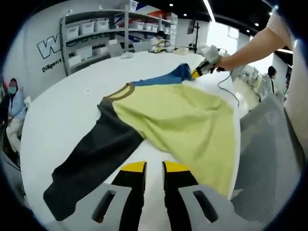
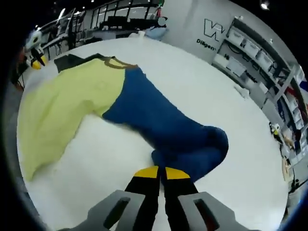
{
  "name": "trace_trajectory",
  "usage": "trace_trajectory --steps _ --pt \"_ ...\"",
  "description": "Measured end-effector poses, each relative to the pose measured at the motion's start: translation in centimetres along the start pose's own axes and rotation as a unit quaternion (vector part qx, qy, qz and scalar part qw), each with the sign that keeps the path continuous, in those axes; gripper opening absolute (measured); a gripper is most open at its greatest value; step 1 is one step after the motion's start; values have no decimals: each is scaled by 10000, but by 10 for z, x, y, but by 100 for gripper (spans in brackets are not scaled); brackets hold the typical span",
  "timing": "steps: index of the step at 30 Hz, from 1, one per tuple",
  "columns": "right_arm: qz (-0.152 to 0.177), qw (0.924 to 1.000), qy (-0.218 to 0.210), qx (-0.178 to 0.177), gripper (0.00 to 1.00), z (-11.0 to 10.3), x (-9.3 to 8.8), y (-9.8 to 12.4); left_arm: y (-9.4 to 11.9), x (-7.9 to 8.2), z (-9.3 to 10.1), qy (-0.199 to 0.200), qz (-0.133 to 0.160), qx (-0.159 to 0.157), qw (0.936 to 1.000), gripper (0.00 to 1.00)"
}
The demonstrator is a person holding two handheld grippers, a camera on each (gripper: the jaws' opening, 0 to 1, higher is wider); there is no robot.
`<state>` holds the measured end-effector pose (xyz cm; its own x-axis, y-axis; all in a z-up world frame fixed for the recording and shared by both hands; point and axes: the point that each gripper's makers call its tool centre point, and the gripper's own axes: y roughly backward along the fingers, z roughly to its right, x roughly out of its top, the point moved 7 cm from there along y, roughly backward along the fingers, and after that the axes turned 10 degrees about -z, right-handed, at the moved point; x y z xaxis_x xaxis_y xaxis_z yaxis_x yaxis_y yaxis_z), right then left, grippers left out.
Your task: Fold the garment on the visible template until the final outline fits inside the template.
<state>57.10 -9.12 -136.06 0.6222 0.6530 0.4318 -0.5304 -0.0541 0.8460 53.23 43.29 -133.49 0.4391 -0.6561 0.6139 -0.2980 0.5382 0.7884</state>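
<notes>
A long-sleeved garment [image 1: 178, 115] with a yellow-green body, one dark grey sleeve and one blue sleeve [image 2: 168, 130] is lying spread on the white worktop [image 1: 62, 115]. The right hand-held gripper [image 2: 161, 173] is clenching the bunched cuff end of the blue sleeve, nearest its camera. The left hand-held gripper [image 1: 154, 167] is hovering released, jaws slightly apart, just beside the garment's near edge.

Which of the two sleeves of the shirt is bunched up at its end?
The blue sleeve: its cuff end is folded over at the right gripper, whose jaws pinch it. The dark grey sleeve lies flat and straight.
</notes>
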Motion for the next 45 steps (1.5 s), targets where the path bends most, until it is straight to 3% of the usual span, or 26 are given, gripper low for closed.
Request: trace_trajectory --steps 4,9,13,18,20,21,25,28,33,41,45 --pt "245 9995 108 194 0 11 3 27 0 -2 -2 9 -29 8 10000 10" --pt "140 9993 340 30 0 31 -4 52 -1 0 -2 11 -17 -2 10000 9" --pt "-195 9983 558 -10 0 41 -21 56 -2 2 -1 -10 -11 -14 10000 9" --pt "-908 9832 1570 189 0 35 -45 45 -1 1 0 -35 -52 -21 10000 9" --pt "-1518 9623 2248 194 0 35 -62 38 0 0 -1 -24 -72 -15 10000 8" --pt "-1728 9580 2278 236 0 37 -68 33 0 -1 -2 -25 -99 -5 9999 8" --pt "-1829 9657 1843 38 0 50 -69 22 -1 -4 -10 18 -163 105 9998 9" --pt "-2016 9622 1830 -74 0 59 -71 13 0 -8 -23 102 -238 327 9991 10" --pt "-2153 9648 1484 -280 0 76 -72 6 7 -17 -63 547 -256 945 9937 27" --pt "-2316 9630 1366 -203 0 82 -76 -1 27 -34 -115 1200 -318 1518 9806 28" --pt "-2289 9649 1284 -115 0 79 -80 -1 41 -48 -136 1528 -383 1936 9683 32"
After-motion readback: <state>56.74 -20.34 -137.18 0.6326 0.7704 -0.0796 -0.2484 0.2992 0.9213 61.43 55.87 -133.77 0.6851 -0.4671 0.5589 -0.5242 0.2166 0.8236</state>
